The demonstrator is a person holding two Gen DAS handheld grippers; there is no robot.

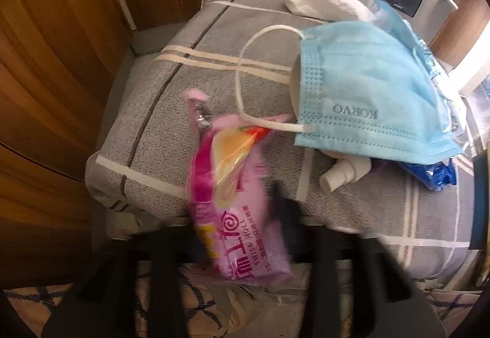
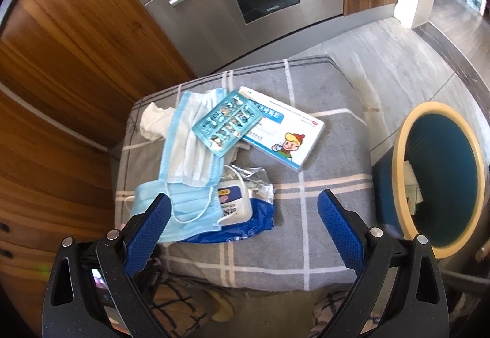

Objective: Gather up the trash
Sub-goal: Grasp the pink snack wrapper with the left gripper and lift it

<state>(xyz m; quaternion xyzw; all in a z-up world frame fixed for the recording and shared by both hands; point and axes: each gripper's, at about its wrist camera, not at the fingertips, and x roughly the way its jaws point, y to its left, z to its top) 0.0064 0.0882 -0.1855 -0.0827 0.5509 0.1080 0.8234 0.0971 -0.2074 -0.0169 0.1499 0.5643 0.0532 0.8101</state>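
You see a glossy pink plastic wrapper (image 1: 232, 200) on matt grey woven cushion cloth (image 2: 321, 184); soft blue non-woven masks (image 2: 190, 148), a crinkled white tissue (image 2: 153, 120), a shiny foil blister pack (image 2: 226, 123) and a smooth card box (image 2: 288, 135) sit before brushed steel oven doors (image 2: 214, 1) and polished wood panels (image 2: 76, 40)

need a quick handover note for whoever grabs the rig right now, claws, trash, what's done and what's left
Left claw: shut on the pink swiss roll wrapper, at the near edge of the grey checked cushion. The view is blurred.
Right claw: open, empty, above the cushion's near side.
On the cushion: two blue face masks, white tissue, empty blister pack, medicine box, blue wipes pack, small white bottle.
Bin: on the floor right of the cushion, something pale already inside.
Left: drop the wrapper in the bin, then clear the rest.
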